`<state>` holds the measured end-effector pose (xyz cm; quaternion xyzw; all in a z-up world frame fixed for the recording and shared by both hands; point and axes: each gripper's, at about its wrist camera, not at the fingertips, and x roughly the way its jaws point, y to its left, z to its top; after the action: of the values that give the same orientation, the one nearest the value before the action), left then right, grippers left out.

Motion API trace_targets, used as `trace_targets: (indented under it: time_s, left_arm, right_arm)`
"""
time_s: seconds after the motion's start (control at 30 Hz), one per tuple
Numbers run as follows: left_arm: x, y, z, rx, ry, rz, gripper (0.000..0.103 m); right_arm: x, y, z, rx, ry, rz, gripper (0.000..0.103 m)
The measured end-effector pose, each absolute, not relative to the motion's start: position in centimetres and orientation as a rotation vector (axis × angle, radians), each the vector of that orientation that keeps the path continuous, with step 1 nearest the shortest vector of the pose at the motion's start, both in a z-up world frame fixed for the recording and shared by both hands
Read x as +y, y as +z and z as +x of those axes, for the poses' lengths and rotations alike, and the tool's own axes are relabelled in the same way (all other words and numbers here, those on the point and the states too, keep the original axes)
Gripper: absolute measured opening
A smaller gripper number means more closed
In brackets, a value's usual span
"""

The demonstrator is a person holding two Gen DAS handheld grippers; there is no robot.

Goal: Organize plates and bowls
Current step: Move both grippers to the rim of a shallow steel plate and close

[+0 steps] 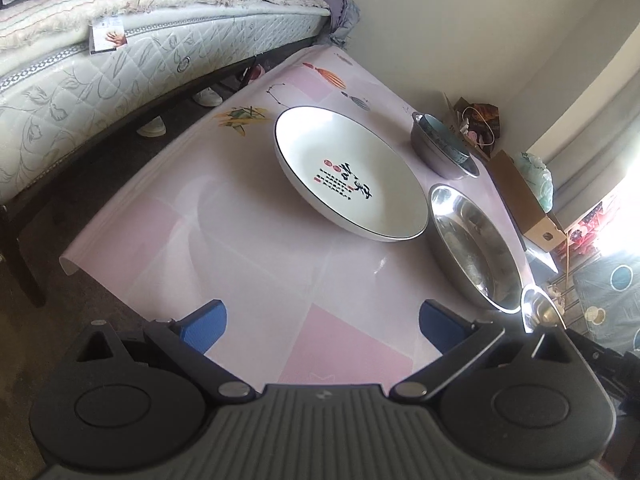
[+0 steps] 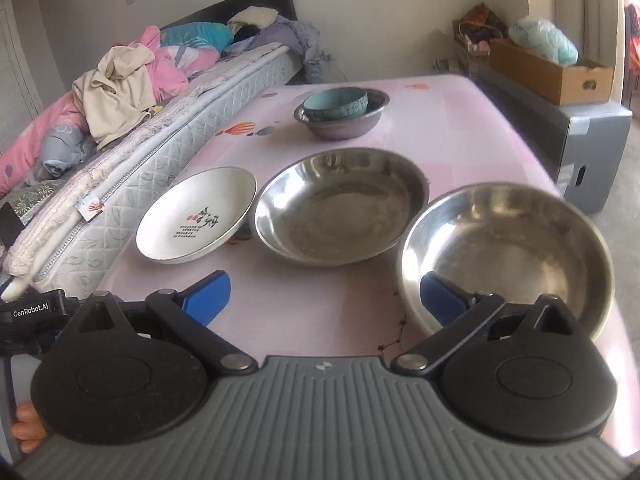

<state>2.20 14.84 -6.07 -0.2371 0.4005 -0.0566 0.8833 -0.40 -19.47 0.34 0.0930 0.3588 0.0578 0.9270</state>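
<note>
Plates and bowls sit unstacked for the most part on the pink counter (image 2: 460,128), and neither claw has anything in it. The right claw (image 2: 324,300) is spread wide, blue pads apart, empty, and its right-hand pad (image 2: 440,300) sits at the near rim of the nearest steel bowl (image 2: 516,252); whether pad and rim touch, I cannot tell. That bowl lies ahead and to the right of this claw, so the right hand is plainly the nearer one for it. It would take a small shift to the right to bring the rim between the pads.

Moving outward: just beyond, toward the middle, the larger steel bowl (image 2: 340,208), close beside the first. Left of that, nearly touching its rim, the white plate (image 2: 198,216) with red and black lettering, by the counter's bed-side edge. Farther back, a teal bowl (image 2: 336,102) already nests inside a grey bowl (image 2: 340,118), the only stack so far.

The left claw (image 1: 322,330) hovers over bare counter, also wide open and holding nothing, tilted down from the bed side. From there the white plate (image 1: 352,176) lies straight ahead, well apart, with the larger steel bowl (image 1: 476,244) to its right and the nearest steel bowl (image 1: 540,312) barely in view at the edge. My read: the stacking has hardly begun, and the right hand's bowl goes first.
</note>
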Motion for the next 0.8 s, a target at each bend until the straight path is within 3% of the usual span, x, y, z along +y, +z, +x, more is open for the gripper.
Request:
trace_targets:
  time_s: [0.27, 0.8]
  left_arm:
    - [15.3, -5.7, 3.0, 0.803, -0.072, -0.452, 0.103]
    - [3.2, -5.5, 4.7, 0.815, -0.297, -0.302, 0.103]
  right_arm:
    - [-18.6, -2.9, 1.6, 0.807, 0.167, 0.352, 0.101]
    - [-30.3, -1.1, -1.1, 0.578, -0.017, 0.406, 0.101]
